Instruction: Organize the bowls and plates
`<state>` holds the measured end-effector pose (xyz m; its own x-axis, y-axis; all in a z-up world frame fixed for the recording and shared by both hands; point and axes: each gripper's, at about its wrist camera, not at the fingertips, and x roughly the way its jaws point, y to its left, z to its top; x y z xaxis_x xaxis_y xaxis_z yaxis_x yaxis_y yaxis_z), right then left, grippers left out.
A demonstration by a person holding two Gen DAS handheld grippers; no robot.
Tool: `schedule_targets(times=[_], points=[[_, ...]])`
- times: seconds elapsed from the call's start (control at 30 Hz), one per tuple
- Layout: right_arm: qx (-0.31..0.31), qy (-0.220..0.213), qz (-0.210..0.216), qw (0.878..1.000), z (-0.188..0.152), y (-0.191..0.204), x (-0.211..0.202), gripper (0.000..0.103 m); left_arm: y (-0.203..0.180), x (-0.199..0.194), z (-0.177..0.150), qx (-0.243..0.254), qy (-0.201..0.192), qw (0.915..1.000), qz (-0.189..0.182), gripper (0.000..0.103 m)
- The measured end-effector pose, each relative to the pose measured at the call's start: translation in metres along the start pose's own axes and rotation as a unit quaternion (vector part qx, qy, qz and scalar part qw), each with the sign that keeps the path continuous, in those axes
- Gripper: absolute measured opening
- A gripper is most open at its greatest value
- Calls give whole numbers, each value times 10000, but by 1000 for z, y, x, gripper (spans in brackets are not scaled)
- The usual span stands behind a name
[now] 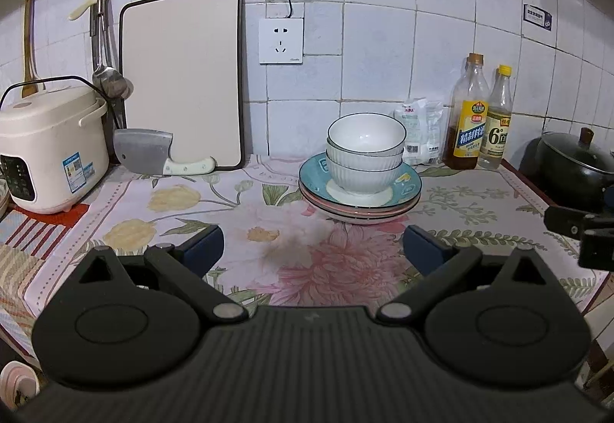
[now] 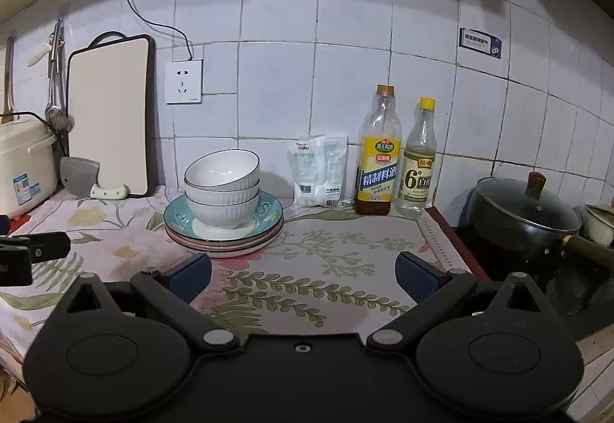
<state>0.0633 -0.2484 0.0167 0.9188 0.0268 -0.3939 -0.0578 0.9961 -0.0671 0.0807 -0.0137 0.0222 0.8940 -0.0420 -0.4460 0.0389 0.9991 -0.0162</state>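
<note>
A flowered cloth (image 1: pixel 215 200) covers the counter, and both grippers hang just above it with nothing between their fingers. The left gripper (image 1: pixel 312 250) has its jaws spread wide; the right gripper (image 2: pixel 303 277) is spread just as wide.

Far off to the left of the left jaws sits a cream rice cooker (image 1: pixel 50 147), and beyond those jaws, left of centre, a pale cutting board (image 1: pixel 182 78) leans upright against the tiled wall. A cleaver (image 1: pixel 147 152) rests against the foot of the board. To the right of the right jaws, past the cloth's edge, stands a black lidded pot (image 2: pixel 525 219).

The dishes stand straight ahead of the left jaws and a touch to their right, well clear of the fingertips; from the right gripper they lie ahead and to the left. The plates (image 1: pixel 406 193) are stacked, a teal one on top with pink-rimmed ones under it. Three white ribbed bowls (image 1: pixel 364 158) are nested on the top plate, the uppermost tilted a little.

Behind the stack, against the wall and ahead of the right jaws, stand two bottles side by side: a taller one with a yellow label (image 2: pixel 379 162) and a clear one marked 6° (image 2: pixel 418 170). A white packet (image 2: pixel 318 170) leans just left of them. A wall socket (image 1: pixel 281 40) sits above, its black cord running upward.
</note>
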Motion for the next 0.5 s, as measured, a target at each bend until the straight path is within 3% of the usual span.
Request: schedule_targets(times=[0.2, 0.5], points=[[-19, -22, 183, 9998, -1, 4, -7, 103, -1, 2, -6, 18, 84, 10000, 21, 101], [-210, -216, -7, 9995, -7, 15, -15, 103, -1, 6, -13, 50, 266, 9993, 251, 102]])
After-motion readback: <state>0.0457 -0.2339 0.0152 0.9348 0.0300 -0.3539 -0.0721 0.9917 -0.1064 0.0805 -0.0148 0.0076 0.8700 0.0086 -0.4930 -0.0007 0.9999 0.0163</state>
